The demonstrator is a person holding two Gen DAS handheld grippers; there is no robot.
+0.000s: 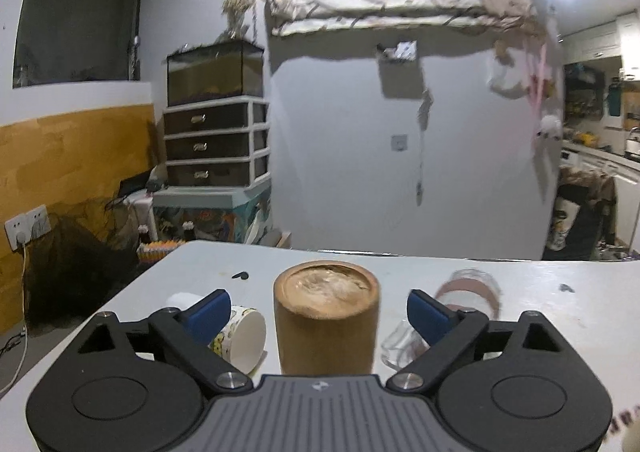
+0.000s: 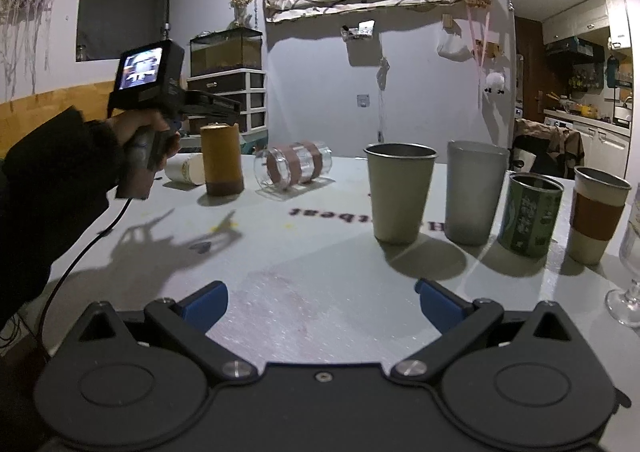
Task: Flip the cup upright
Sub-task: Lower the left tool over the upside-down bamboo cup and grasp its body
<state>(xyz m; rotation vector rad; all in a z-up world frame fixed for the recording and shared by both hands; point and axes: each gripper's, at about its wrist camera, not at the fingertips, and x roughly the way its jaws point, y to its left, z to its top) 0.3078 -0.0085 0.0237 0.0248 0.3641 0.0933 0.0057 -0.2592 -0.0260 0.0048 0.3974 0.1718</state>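
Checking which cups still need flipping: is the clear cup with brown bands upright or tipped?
Tipped: the clear banded cup lies on its side on the table.

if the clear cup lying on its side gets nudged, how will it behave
The clear cup lies on its side on the table, and its round wall would probably let it roll. It looks like thin plastic, so likely light. Its smooth wall may slip between the fingers.

Tan cup with brown band; white paper cup, yellow print; green patterned can; white table
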